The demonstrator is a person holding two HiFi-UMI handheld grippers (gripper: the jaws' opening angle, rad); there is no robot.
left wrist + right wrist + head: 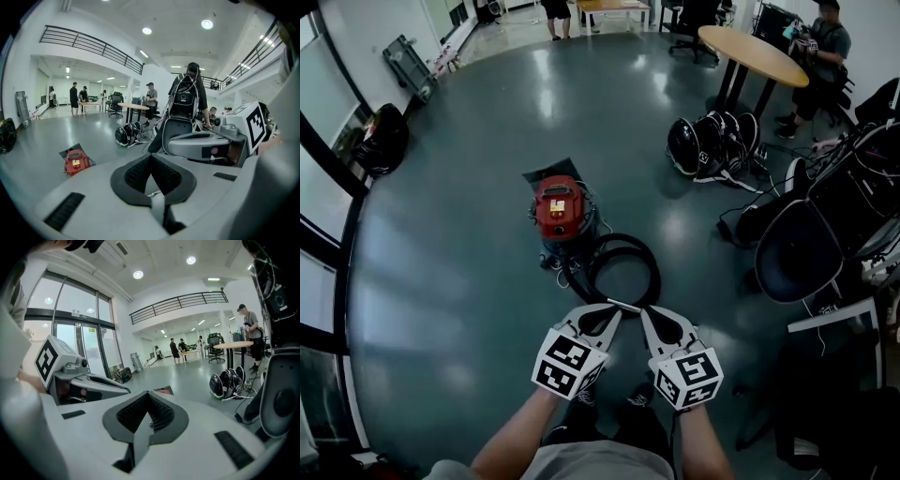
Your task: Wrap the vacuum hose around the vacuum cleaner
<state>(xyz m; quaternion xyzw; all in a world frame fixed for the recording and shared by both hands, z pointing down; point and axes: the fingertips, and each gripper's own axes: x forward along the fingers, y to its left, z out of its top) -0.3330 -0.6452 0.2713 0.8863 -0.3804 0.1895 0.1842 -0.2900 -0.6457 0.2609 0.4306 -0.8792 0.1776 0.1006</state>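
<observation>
Wide room on the left: bare floor (pixel 441 281) from near to far, ending at the glass wall (pixel 328 234), with only a black bag (pixel 382 139) far left. Straight ahead, blocked by the vacuum cleaner (pixel 560 208) and, just near of it, the looped hose (pixel 623 272) lying flat. Crowded on the right: dark chair (pixel 802 248) near, pile of helmets (pixel 712 145) farther, round table (pixel 752 54) far right. Clear lane of floor between hose and chair.

No text or label can be read.
</observation>
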